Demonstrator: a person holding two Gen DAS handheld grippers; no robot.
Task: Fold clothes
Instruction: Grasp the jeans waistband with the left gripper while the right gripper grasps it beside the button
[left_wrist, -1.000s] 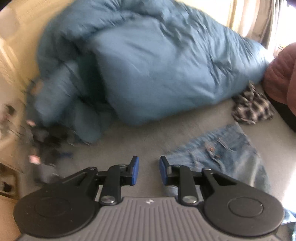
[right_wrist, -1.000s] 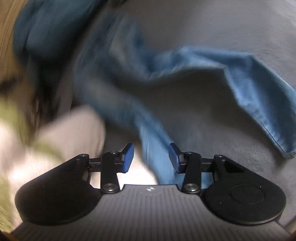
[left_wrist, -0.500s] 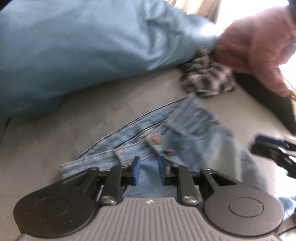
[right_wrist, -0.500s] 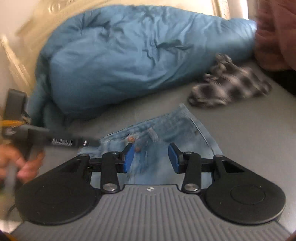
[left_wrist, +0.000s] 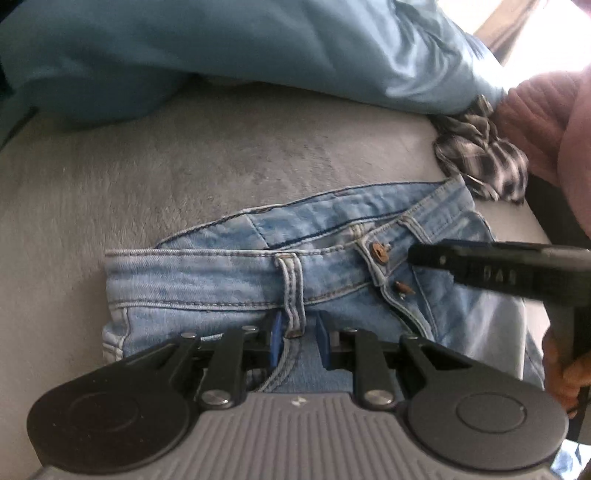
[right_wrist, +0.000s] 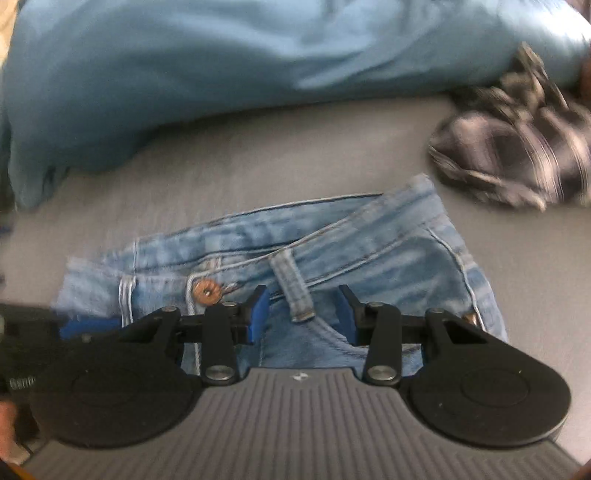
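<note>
Light blue jeans (left_wrist: 229, 280) lie waistband-up on the grey bed sheet (left_wrist: 184, 166), with a copper button (left_wrist: 379, 253) at the fly. My left gripper (left_wrist: 297, 341) is down on the waistband. Its blue pads stand narrowly apart on either side of a belt loop (left_wrist: 293, 295) without pressing it. The right gripper's black body (left_wrist: 498, 273) reaches in from the right, held by a hand (left_wrist: 561, 369). In the right wrist view my right gripper (right_wrist: 301, 314) is open wider, straddling another belt loop (right_wrist: 293, 291) just right of the button (right_wrist: 207, 291).
A big blue duvet (left_wrist: 221, 55) is heaped along the far side of the bed. A crumpled black-and-white plaid garment (left_wrist: 484, 158) lies to the right of the jeans (right_wrist: 369, 251), next to a person's reddish-pink sleeve (left_wrist: 546, 122). Bare grey sheet lies left of the jeans.
Both grippers have dropped close onto the jeans' waistband. The right one swung over from the jeans' legs to beside the left one. The left pads have drawn slightly closer together.
</note>
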